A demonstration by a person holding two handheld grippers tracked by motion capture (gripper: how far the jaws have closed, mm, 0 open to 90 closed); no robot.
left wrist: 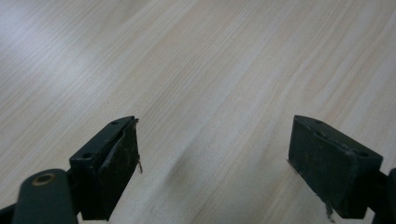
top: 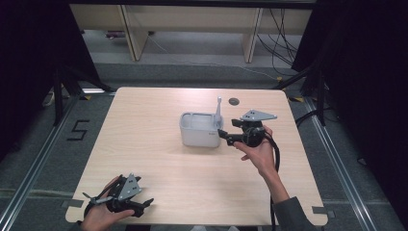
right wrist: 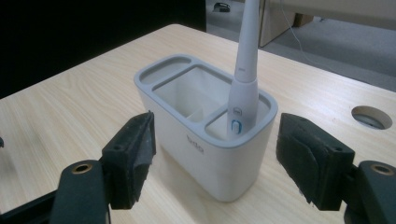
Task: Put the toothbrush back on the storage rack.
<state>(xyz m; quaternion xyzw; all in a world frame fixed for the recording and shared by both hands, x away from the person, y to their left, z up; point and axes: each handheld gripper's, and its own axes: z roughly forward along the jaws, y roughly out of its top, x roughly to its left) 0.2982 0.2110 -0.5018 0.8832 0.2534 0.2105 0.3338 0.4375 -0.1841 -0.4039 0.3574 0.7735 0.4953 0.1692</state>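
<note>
My right gripper (top: 224,135) sits just beside the white holder (top: 199,130), at the end where the electric toothbrush (top: 218,111) stands upright in a small end compartment. From above I see the holder near the middle of the table (top: 144,144), with a round hole (top: 234,101) in the tabletop just behind it. The right gripper view adds the holder's dividers and the blue button on the toothbrush (right wrist: 243,88); the jaws there stand wide apart, either side of the holder's near end, holding nothing. My left gripper (top: 144,204) rests well away from the holder at the table's near edge; its own view shows jaws wide open over bare wood.
</note>
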